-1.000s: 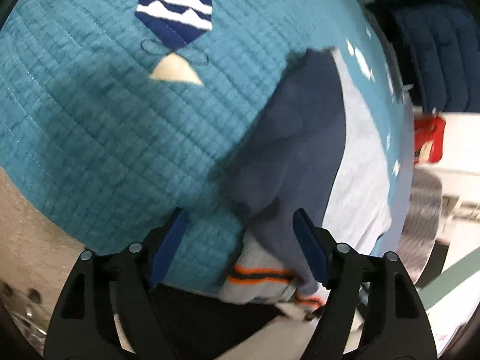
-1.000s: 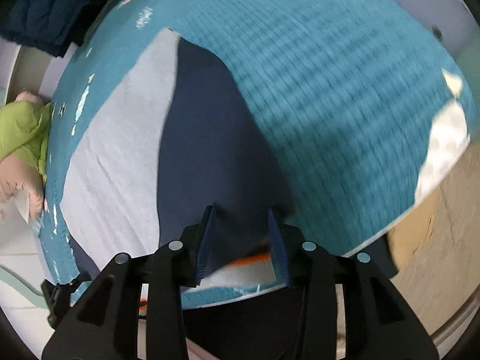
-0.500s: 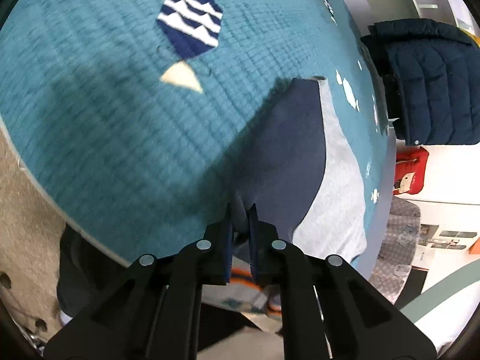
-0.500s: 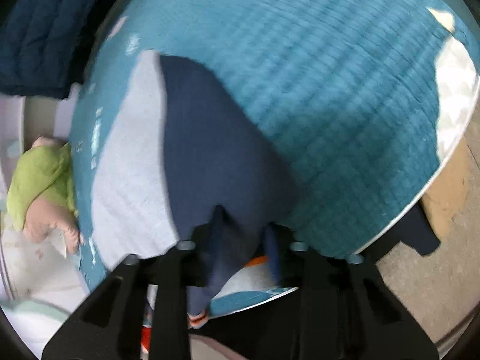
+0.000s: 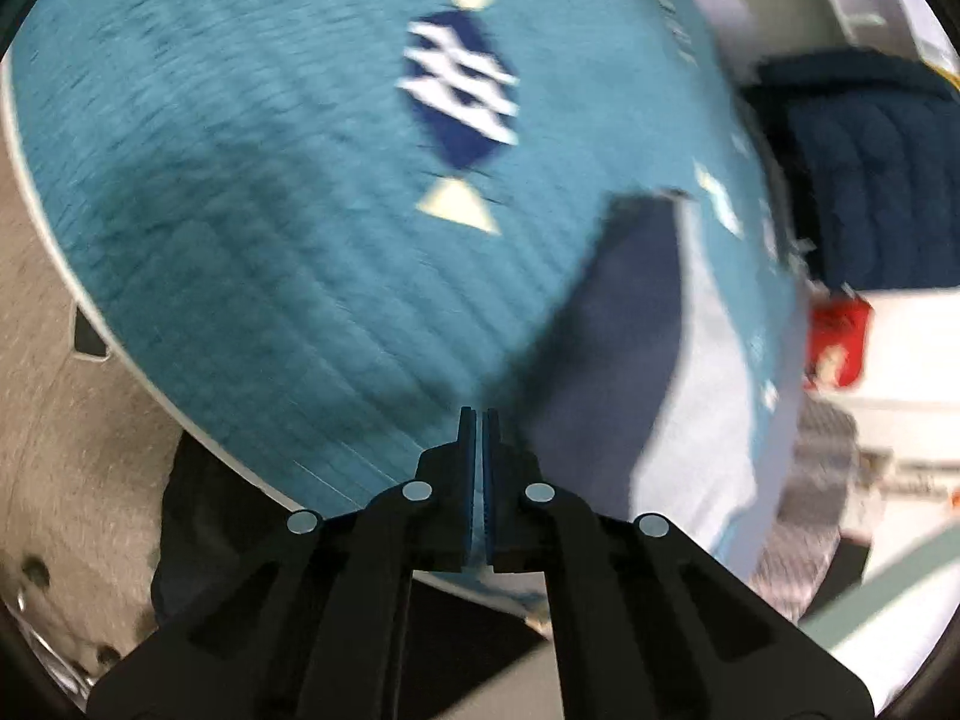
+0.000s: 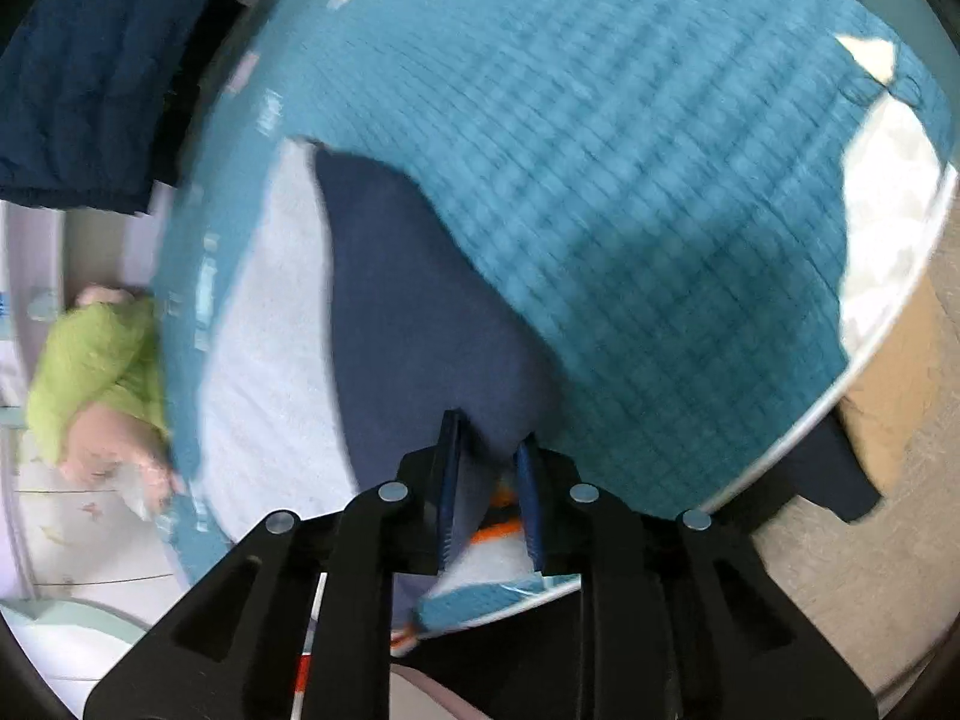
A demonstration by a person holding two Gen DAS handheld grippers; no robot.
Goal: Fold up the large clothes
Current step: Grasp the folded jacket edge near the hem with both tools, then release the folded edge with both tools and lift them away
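A navy and grey garment [image 5: 606,324] lies on a teal quilted bedspread [image 5: 270,180], near its front edge. My left gripper [image 5: 480,414] is shut on the navy cloth's near edge, which runs up and to the right from its tips. In the right wrist view the same garment [image 6: 408,312] stretches away from my right gripper [image 6: 489,429], whose jaws pinch a bunched navy fold. An orange-striped cuff [image 6: 498,525] hangs just below those jaws. Both views are blurred by motion.
A dark blue quilted jacket [image 5: 870,168] lies beyond the bedspread, also seen as the jacket [image 6: 84,60] at top left. A red item [image 5: 837,342] and a green and pink soft thing [image 6: 96,360] sit beside the bed. Beige floor [image 5: 60,420] lies past the bed's edge.
The left jaws went from wide open around the sleeve to shut on its navy edge. The right jaws narrowed onto the bunched fabric. Both grippers slid along the bed.
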